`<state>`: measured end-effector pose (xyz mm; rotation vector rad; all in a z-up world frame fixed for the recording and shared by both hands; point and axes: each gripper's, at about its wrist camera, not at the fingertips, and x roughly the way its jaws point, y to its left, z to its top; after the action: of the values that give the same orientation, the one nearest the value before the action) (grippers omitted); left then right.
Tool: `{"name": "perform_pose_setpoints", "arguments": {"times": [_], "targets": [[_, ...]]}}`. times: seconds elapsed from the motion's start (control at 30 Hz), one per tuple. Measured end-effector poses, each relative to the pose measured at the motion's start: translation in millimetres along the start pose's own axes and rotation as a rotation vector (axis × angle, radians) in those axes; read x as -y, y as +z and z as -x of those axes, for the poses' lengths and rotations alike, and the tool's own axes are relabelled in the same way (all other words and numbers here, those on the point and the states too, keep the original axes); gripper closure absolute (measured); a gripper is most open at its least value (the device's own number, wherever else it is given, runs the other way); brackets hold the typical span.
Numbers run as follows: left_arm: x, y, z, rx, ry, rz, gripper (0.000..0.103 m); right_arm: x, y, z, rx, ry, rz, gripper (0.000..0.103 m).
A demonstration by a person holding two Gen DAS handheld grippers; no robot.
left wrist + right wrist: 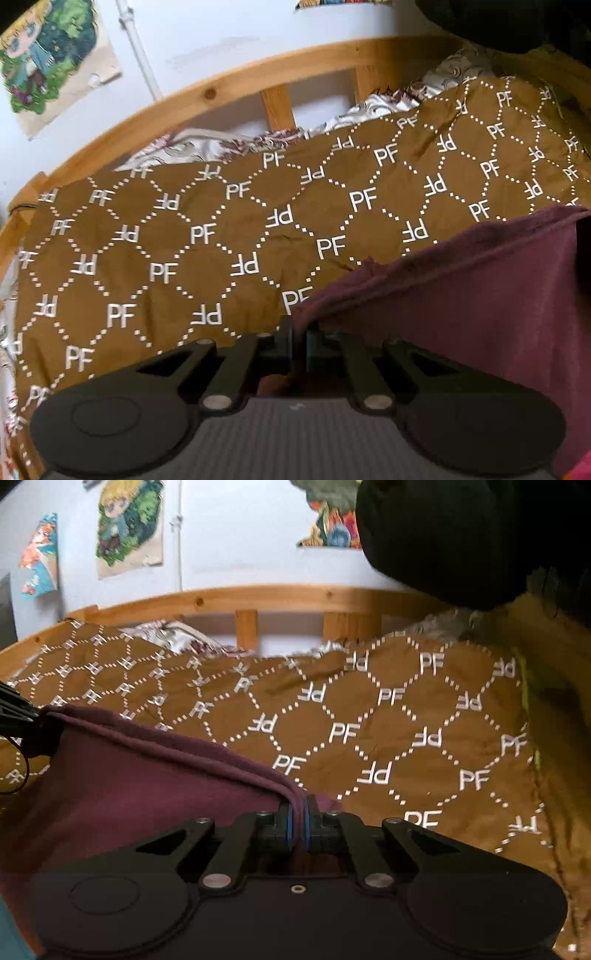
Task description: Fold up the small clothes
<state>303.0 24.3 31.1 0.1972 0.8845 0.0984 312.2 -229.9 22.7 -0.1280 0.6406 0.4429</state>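
Note:
A maroon garment (480, 295) hangs stretched between my two grippers above a brown bedspread (184, 240) printed with white "PF" letters. My left gripper (298, 328) is shut on the garment's left corner. My right gripper (299, 805) is shut on the garment (147, 782) at its right corner, the hem pinched between blue-edged pads. In the right wrist view the left gripper (22, 716) shows at the far left edge, holding the other end of the hem. The cloth's lower part is hidden behind the gripper bodies.
A wooden bed rail (221, 92) runs along the far side, with a patterned white sheet (388, 103) bunched against it. Cartoon posters (129, 524) hang on the white wall. A large dark shape (461, 535) fills the upper right.

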Motion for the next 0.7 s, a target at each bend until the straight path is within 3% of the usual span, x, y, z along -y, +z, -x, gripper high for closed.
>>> {"name": "perform_pose_setpoints", "arguments": {"times": [0.23, 0.37, 0.43, 0.53, 0.57, 0.63, 0.7], "targets": [[1, 3, -36, -0.06, -0.03, 0.028, 0.095, 2, -8, -34, -0.064, -0.022, -0.016, 0.097], [-1, 1, -44, -0.085, -0.035, 0.061, 0.084, 1, -8, -44, -0.077, -0.027, -0.001, 0.094], [-6, 0, -46, -0.082, -0.052, 0.103, 0.063, 2, -7, -48, -0.081, -0.028, -0.006, 0.087], [-13, -1, -43, -0.067, -0.051, 0.135, 0.043, 4, -7, -52, -0.088, -0.029, -0.019, 0.075], [-16, -2, -41, -0.059, -0.051, 0.14, 0.04, 5, -7, -52, -0.087, -0.032, -0.023, 0.066], [-24, -3, -36, -0.045, -0.057, 0.15, 0.024, 6, -7, -51, -0.08, -0.034, -0.026, 0.044], [-33, -9, -28, -0.013, -0.079, 0.181, 0.012, 6, -7, -47, -0.069, -0.024, -0.022, 0.013]]}}
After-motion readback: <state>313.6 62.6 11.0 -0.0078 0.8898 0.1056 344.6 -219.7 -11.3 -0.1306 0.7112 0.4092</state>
